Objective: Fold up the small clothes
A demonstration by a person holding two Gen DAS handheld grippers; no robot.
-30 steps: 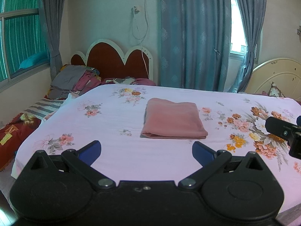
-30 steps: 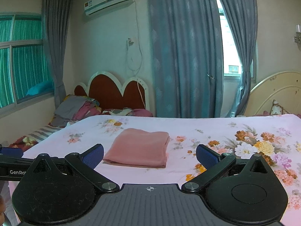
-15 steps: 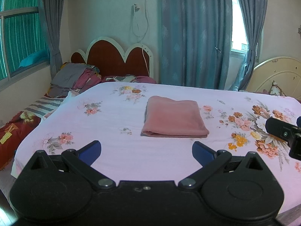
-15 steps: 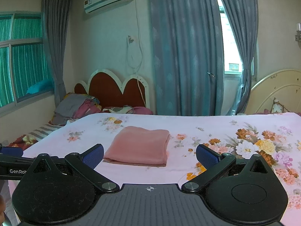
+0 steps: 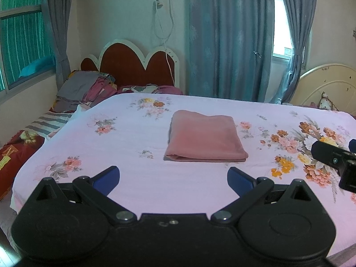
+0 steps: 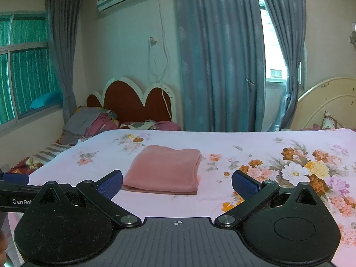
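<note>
A pink cloth [image 5: 205, 136] lies folded into a flat rectangle in the middle of the bed; it also shows in the right wrist view [image 6: 163, 171]. My left gripper [image 5: 173, 178] is open and empty, held above the near part of the bed, short of the cloth. My right gripper [image 6: 177, 183] is open and empty, to the right of the cloth and short of it. In the left wrist view the right gripper [image 5: 333, 159] shows at the right edge. Part of the left gripper [image 6: 13, 192] shows at the left edge of the right wrist view.
The bed has a pink floral sheet [image 5: 124, 146]. A pile of clothes [image 5: 85, 89] lies at the far left by a red headboard [image 5: 135, 69]. Striped and red bedding [image 5: 26, 138] lies along the left side. Curtains [image 5: 229, 37] and a cream headboard [image 5: 327, 86] stand behind.
Both grippers have tilted or risen slightly, so the bed and cloth sit a little lower in both views. The cloth has not moved and both grippers stay open.
</note>
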